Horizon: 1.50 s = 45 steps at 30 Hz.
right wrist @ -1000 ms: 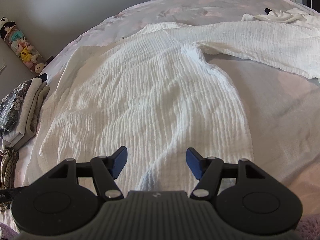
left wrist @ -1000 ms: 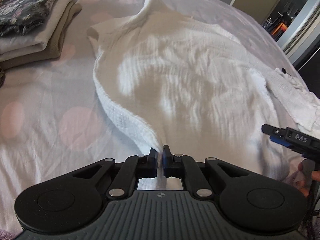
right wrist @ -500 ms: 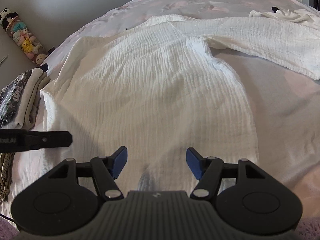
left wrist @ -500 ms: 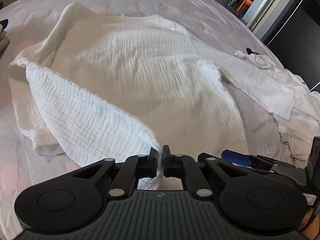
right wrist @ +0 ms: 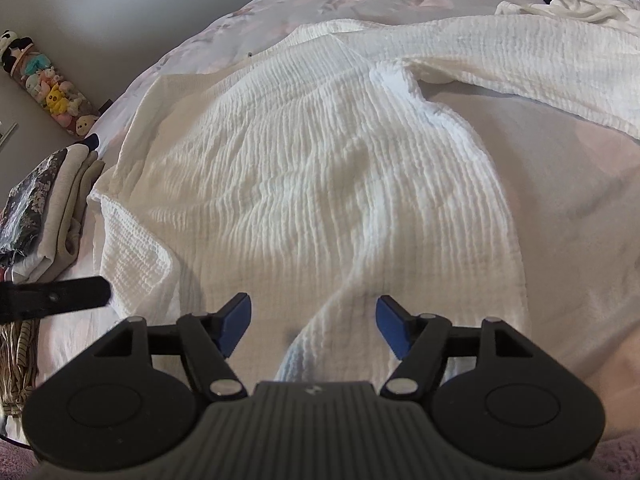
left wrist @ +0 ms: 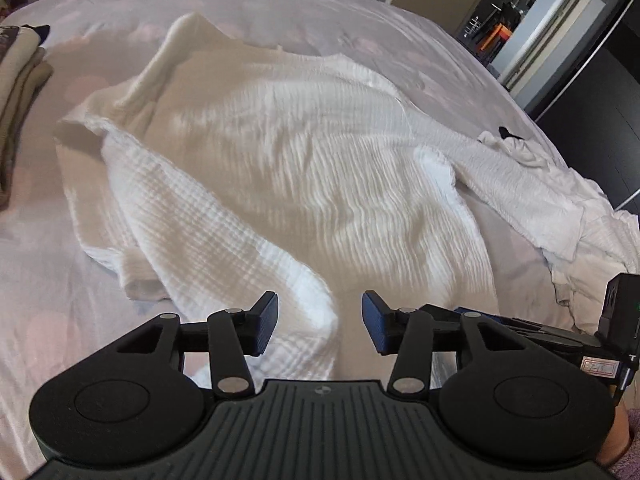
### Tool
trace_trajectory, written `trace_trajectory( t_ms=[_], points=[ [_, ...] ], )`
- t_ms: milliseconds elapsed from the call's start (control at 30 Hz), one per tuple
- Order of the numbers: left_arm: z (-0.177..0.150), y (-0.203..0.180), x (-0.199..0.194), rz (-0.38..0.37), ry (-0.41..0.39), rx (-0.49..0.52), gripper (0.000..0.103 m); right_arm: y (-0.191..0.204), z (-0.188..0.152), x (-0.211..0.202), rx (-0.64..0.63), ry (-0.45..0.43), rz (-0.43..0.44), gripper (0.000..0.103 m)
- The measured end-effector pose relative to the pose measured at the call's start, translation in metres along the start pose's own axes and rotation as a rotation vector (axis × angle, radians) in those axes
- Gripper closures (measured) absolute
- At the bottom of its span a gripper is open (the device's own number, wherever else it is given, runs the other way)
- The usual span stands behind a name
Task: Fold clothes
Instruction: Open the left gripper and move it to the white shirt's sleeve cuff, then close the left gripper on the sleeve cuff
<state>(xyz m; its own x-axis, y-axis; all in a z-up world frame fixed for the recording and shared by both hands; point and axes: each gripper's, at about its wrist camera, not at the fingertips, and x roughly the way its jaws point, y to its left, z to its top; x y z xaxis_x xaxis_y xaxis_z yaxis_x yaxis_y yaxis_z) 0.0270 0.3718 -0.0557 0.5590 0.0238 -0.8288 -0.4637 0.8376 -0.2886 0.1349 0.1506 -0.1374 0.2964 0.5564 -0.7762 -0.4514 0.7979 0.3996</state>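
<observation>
A white crinkled garment (left wrist: 288,168) (right wrist: 320,184) lies spread on the bed, its left side folded inward over the body and one sleeve (right wrist: 532,56) stretched out to the right. My left gripper (left wrist: 320,326) stands open just above the folded edge near its hem, a ridge of cloth running between the blue pads without being held. My right gripper (right wrist: 314,326) is open too, over the garment's near hem, with a raised fold of cloth lying between its fingers. The right gripper's finger (left wrist: 500,328) shows at the lower right of the left wrist view.
A stack of folded clothes (right wrist: 44,216) (left wrist: 16,92) sits at the bed's left side. More white laundry (left wrist: 580,216) is heaped at the right edge. A hanging row of plush toys (right wrist: 52,88) is on the wall. An open doorway (left wrist: 520,12) lies beyond the bed.
My left gripper was shut on the garment's edge, carried it across toward the middle, and has now opened and let it drop. The right gripper stayed open, nearly still.
</observation>
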Motion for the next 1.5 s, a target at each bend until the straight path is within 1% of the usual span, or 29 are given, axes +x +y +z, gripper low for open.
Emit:
trace_trajectory(
  t_ms=[167,300,367,467,633,700,733,767,800,833,900,1000,1133,1200,1500],
  points=[
    [0.009,0.049,-0.018,0.094,-0.046,-0.122,0.059,0.001,-0.001,-0.001,-0.008,-0.002,-0.009,0.031],
    [0.006,0.095,-0.009,0.148,-0.062,-0.286,0.059,0.002,0.000,0.001,-0.013,0.005,-0.016,0.030],
    [0.003,0.113,0.001,0.161,-0.060,-0.346,0.059,0.002,0.000,0.002,-0.015,0.008,-0.020,0.030],
    [-0.001,0.133,0.017,0.152,-0.050,-0.424,0.059,0.003,0.000,0.004,-0.020,0.015,-0.025,0.030],
    [-0.001,0.145,0.040,0.068,-0.059,-0.517,0.058,0.004,0.001,0.012,-0.020,0.032,-0.026,0.030],
    [0.001,0.142,0.047,0.065,-0.050,-0.505,0.058,0.004,0.001,0.015,-0.017,0.038,-0.027,0.030],
    [0.001,0.141,0.050,0.073,-0.044,-0.493,0.063,0.004,0.001,0.017,-0.015,0.041,-0.027,0.030],
    [0.002,0.140,0.053,0.087,-0.037,-0.477,0.070,0.004,0.002,0.019,-0.013,0.044,-0.027,0.030],
    [0.002,0.140,0.055,0.095,-0.033,-0.466,0.084,0.004,0.002,0.020,-0.012,0.047,-0.027,0.030],
    [0.002,0.141,0.056,0.091,-0.034,-0.460,0.089,0.004,0.002,0.021,-0.010,0.048,-0.027,0.030],
    [0.003,0.142,0.051,0.091,-0.042,-0.450,0.092,0.003,0.003,0.021,-0.004,0.047,-0.024,0.030],
    [0.014,0.139,0.034,0.120,-0.073,-0.393,0.093,0.003,0.002,0.020,0.000,0.045,-0.021,0.030],
    [0.043,0.129,0.002,0.188,-0.108,-0.286,0.094,0.003,0.003,0.019,0.002,0.041,-0.017,0.030],
    [0.058,0.123,-0.014,0.258,-0.120,-0.219,0.094,0.003,0.003,0.019,0.005,0.041,-0.015,0.030],
    [0.110,0.110,-0.073,0.554,-0.161,0.026,0.094,0.000,0.003,0.018,0.018,0.041,-0.003,0.030]
  ],
)
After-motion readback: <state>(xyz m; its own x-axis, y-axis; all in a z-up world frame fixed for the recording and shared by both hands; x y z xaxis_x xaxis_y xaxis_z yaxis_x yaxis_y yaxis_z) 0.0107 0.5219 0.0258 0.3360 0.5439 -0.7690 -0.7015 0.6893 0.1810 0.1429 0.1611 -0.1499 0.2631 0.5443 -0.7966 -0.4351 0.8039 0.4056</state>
